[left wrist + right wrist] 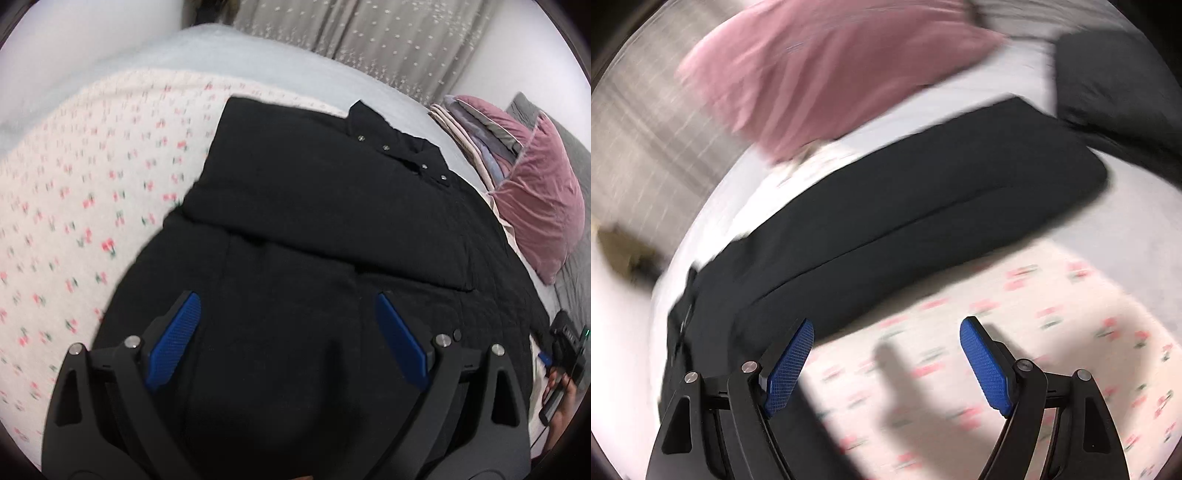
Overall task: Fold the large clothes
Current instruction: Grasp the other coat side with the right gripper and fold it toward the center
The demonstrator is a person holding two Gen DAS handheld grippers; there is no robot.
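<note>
A large black garment [314,206] with metal snaps lies partly folded on the bed; one flap is folded over across its middle. My left gripper [288,314] is open and empty just above the garment's near part, blue pads [173,339] spread wide. In the right wrist view, which is blurred by motion, the black garment [905,206] lies as a long folded band. My right gripper [886,336] is open and empty over the cherry-print sheet [1015,332], beside the garment's near edge. The right gripper also shows in the left wrist view [565,354], held by a hand.
A white cherry-print sheet [74,206] covers the bed to the left. A pink pillow [546,199] and stacked folded cloths [465,122] lie at the right. A grey curtain [369,33] hangs behind. A pink pillow [820,74] and dark grey cloth [1115,81] lie beyond the garment.
</note>
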